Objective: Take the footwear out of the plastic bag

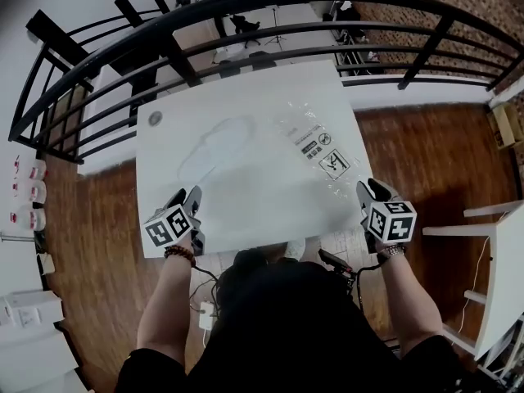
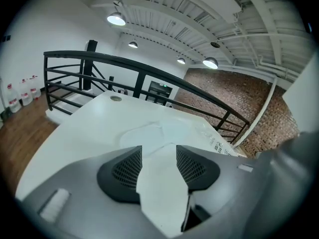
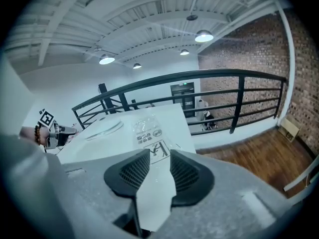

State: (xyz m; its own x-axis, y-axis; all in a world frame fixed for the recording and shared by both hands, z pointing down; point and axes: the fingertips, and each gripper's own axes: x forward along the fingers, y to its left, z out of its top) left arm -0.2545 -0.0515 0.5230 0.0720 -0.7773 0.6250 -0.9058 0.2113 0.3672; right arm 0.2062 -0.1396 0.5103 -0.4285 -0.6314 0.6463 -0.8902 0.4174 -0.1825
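Note:
A white slipper (image 1: 217,142) lies flat inside a clear plastic bag (image 1: 315,146) on the white table (image 1: 246,199); the bag's printed labels lie to the slipper's right. My left gripper (image 1: 187,196) hovers at the table's near left edge, open and empty. My right gripper (image 1: 368,188) is at the near right edge, also open with nothing between its fingers. The left gripper view shows the slipper (image 2: 142,132) ahead of the open left gripper (image 2: 158,153). In the right gripper view, the bag's labels (image 3: 149,131) lie just beyond the open right gripper (image 3: 159,158).
A black metal railing (image 1: 246,23) curves behind the table. Wooden floor surrounds it. A white shelf unit (image 1: 499,260) stands at the right, water bottles (image 1: 29,191) at the far left. A round grommet (image 1: 155,119) sits in the table's far left corner.

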